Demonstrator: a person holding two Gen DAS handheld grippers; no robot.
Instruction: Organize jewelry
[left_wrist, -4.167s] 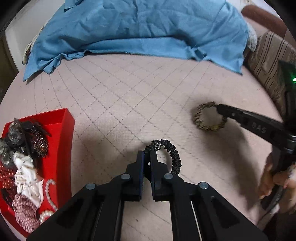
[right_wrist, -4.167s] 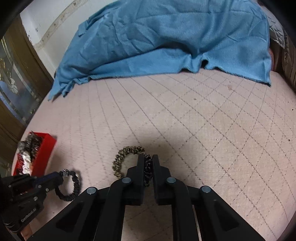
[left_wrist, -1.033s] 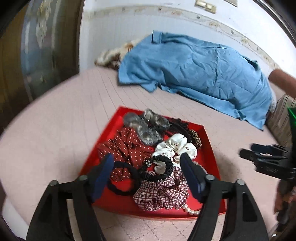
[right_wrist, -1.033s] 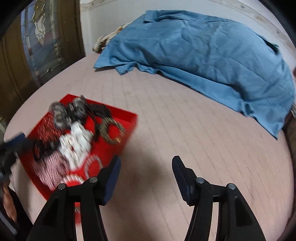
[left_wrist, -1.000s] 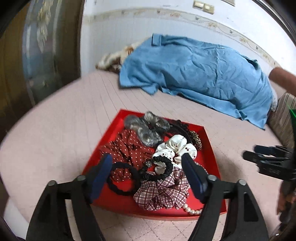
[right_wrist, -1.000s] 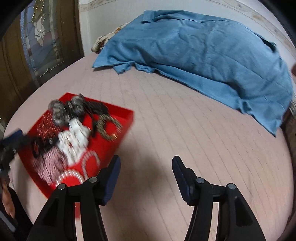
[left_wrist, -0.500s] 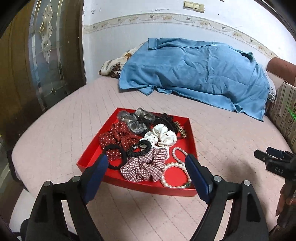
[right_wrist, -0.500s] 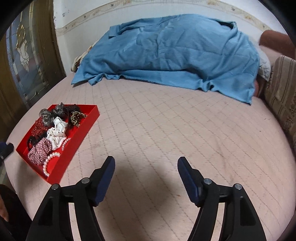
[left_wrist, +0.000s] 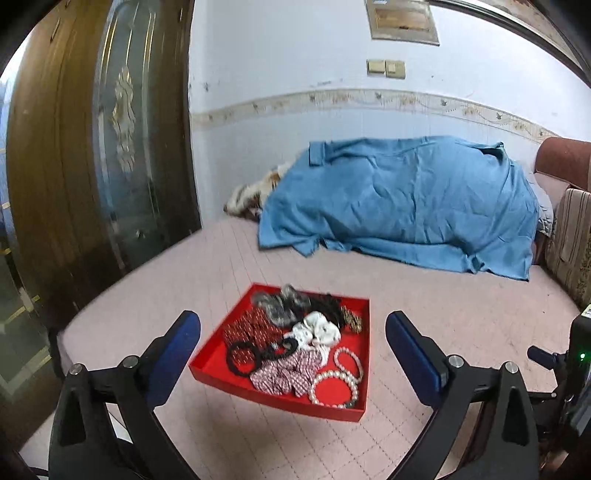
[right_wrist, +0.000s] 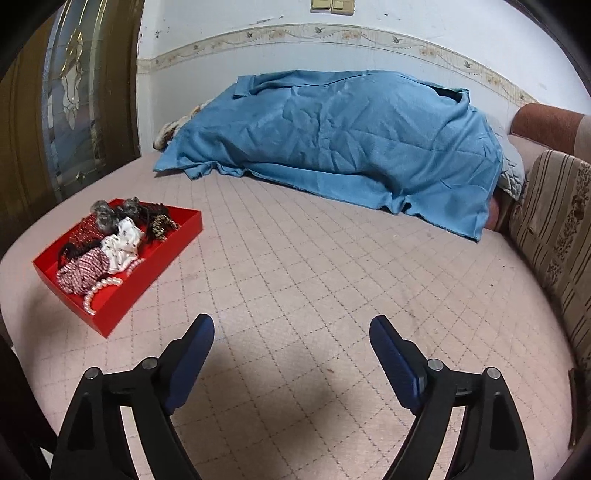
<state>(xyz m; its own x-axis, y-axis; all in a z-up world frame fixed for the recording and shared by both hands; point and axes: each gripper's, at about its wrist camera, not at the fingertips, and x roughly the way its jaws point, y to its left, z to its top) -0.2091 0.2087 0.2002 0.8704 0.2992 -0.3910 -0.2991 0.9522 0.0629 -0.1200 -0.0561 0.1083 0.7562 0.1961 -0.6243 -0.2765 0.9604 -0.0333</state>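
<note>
A red tray (left_wrist: 218, 354) (right_wrist: 155, 266) lies on the pink quilted bed, holding several scrunchies, black hair ties (left_wrist: 258, 352) and pearl bracelets (left_wrist: 334, 384). My left gripper (left_wrist: 291, 332) hangs above and in front of the tray, its jaws opening wide with nothing between them. My right gripper (right_wrist: 291, 336) is over bare quilt to the right of the tray, its jaws also opening and empty. Part of the right gripper's body (left_wrist: 569, 373) shows at the right edge of the left wrist view.
A crumpled blue sheet (left_wrist: 402, 206) (right_wrist: 332, 136) covers the far side of the bed against the wall. A dark wooden door (left_wrist: 74, 155) stands at the left, by the bed edge. Striped cushions (right_wrist: 554, 229) line the right side.
Both grippers have let go of their hair ties into the tray, opened wider and drawn back and away from it. The left one has also risen, so the tray looks smaller.
</note>
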